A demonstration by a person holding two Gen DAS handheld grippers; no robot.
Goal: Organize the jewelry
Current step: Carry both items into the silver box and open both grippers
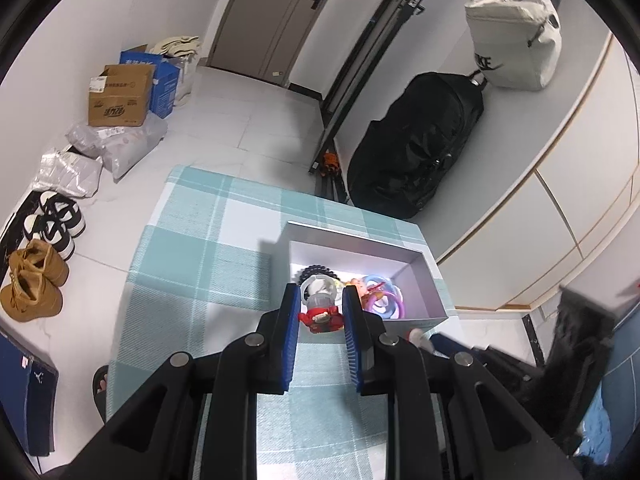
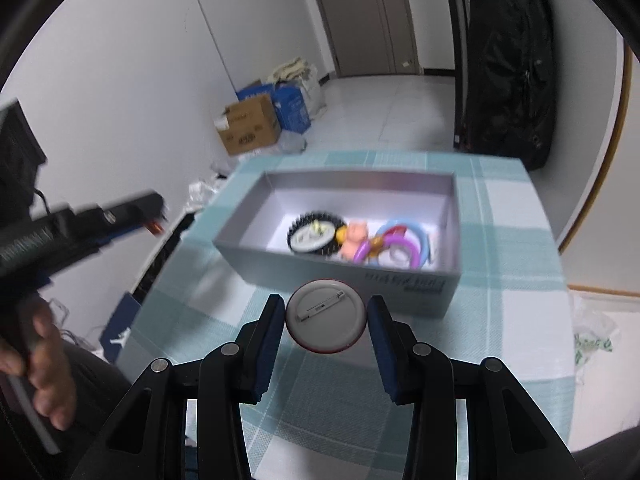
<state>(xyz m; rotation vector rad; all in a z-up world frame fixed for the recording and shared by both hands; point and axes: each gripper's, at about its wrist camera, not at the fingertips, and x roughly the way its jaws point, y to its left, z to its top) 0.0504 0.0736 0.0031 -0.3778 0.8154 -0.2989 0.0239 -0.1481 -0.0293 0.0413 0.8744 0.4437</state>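
A grey open box [image 1: 432,276] [image 2: 256,252] sits on a teal checked tablecloth [image 1: 192,256] [image 2: 500,216]. Inside lie a black beaded bracelet [image 2: 316,216], a pink pig charm [image 2: 354,236] and blue and purple rings [image 2: 404,236] [image 1: 384,300]. My left gripper [image 1: 320,300] is shut on a small red and clear figure charm [image 1: 320,308], held above the box's near edge. My right gripper [image 2: 326,316] is shut on a round white pin badge [image 2: 326,316], its back with the pin facing me, just in front of the box.
The table's edges drop off to a tiled floor. Cardboard boxes [image 1: 120,96] [image 2: 248,128], parcels and shoes [image 1: 36,276] lie on the floor at left. A black bag [image 1: 416,148] leans by the wall. The left gripper [image 2: 80,224] shows in the right wrist view.
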